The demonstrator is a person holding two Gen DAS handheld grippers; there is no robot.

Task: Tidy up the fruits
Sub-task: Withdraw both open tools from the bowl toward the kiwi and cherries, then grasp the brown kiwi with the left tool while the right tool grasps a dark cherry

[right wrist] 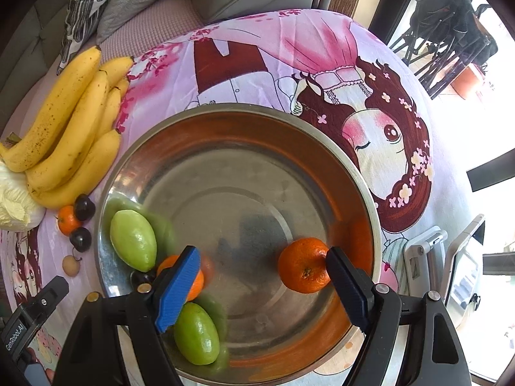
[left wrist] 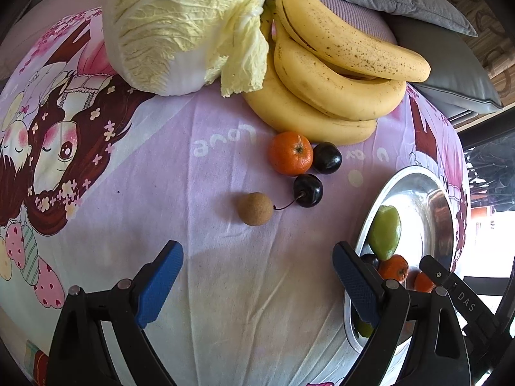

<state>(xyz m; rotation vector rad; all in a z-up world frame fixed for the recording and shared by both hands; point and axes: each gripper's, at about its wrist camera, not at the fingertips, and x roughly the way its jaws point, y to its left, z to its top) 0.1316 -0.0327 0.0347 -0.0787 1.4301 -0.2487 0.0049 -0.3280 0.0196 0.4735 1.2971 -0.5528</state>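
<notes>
Steel bowl point(right wrist: 225, 119) fills the centre of the right wrist view, on a pink cartoon-print cloth point(right wrist: 273, 48). Far left edge: cabbage point(right wrist: 13, 206), then banana bunch point(right wrist: 64, 122) in the upper left, w/ a mandarin point(right wrist: 66, 220), two dark cherries point(right wrist: 84, 206) & a small tan fruit point(right wrist: 70, 265) below it, all outside the bowl. Inside the bowl, lower left: two green fruits point(right wrist: 133, 241), one above & one below the blue left pad, plus a mandarin partly hidden behind that pad. Right gripper point(right wrist: 260, 273) is spread wide, not gripping; an orange mandarin point(right wrist: 304, 265) lies on the bowl floor btwn the fingers, against or just beside the right pad, well apart from the left pad. Can't tell if it truly touches.

Left wrist view, left to right: cloth print, cabbage point(left wrist: 180, 25) upper centre, bananas point(left wrist: 328, 64) to its right. Below them a mandarin point(left wrist: 291, 152) & two cherries point(left wrist: 326, 158), tan round fruit point(left wrist: 255, 209) mid-frame. Left gripper point(left wrist: 257, 276) is open wide w/ nothing in it; the tan fruit sits just above the gap, near the left pad's side. Bowl rim point(left wrist: 418, 173) at lower right, behind the right finger, w/ green fruit & mandarins inside.
</notes>
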